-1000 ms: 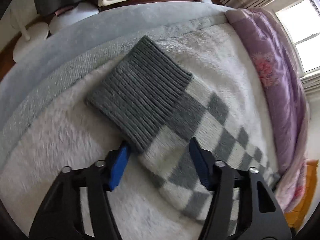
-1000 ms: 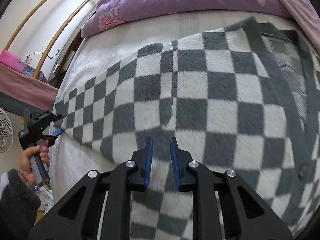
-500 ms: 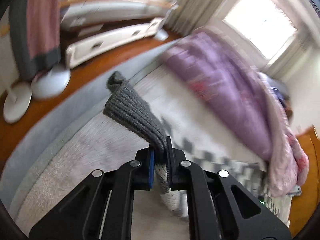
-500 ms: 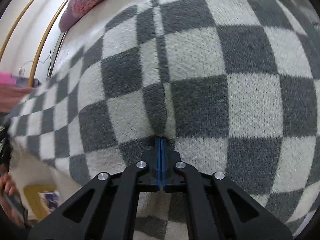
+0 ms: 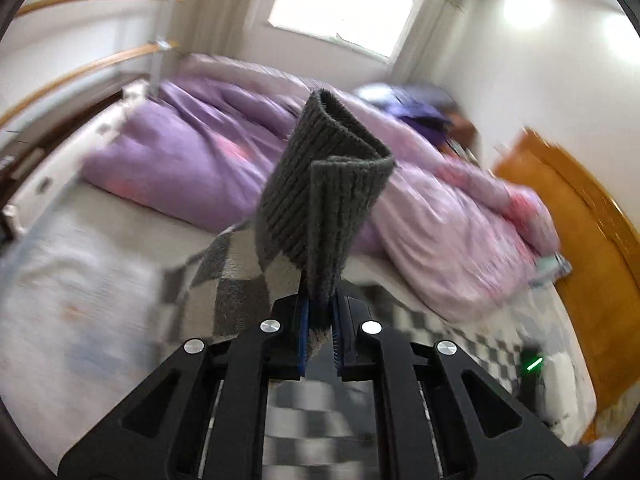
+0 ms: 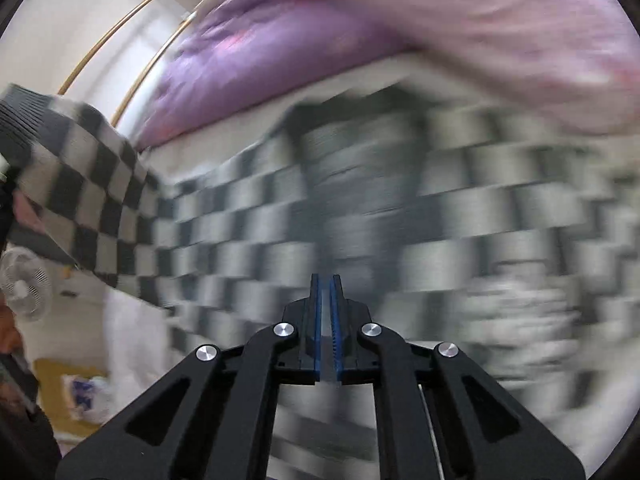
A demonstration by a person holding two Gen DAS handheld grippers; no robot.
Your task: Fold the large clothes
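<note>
Left wrist view: left claw (image 5: pixel 320 328), spread wide over the flat-lying garment a second ago, is now clenched on the one grey ribbed cuff (image 5: pixel 324 184) of the checked cardigan (image 5: pixel 224 276), lifted upright above the bed (image 5: pixel 80 280). One purple duvet (image 5: pixel 192 160), one window (image 5: pixel 344 4).

Right wrist view: right claw (image 6: pixel 326 320), blue pads nearly together; blur hides whether cloth is pinched. One cardigan (image 6: pixel 248 220) spread across the bed, its sleeve (image 6: pixel 80 168) raised at left. One fan (image 6: pixel 26 286).
</note>
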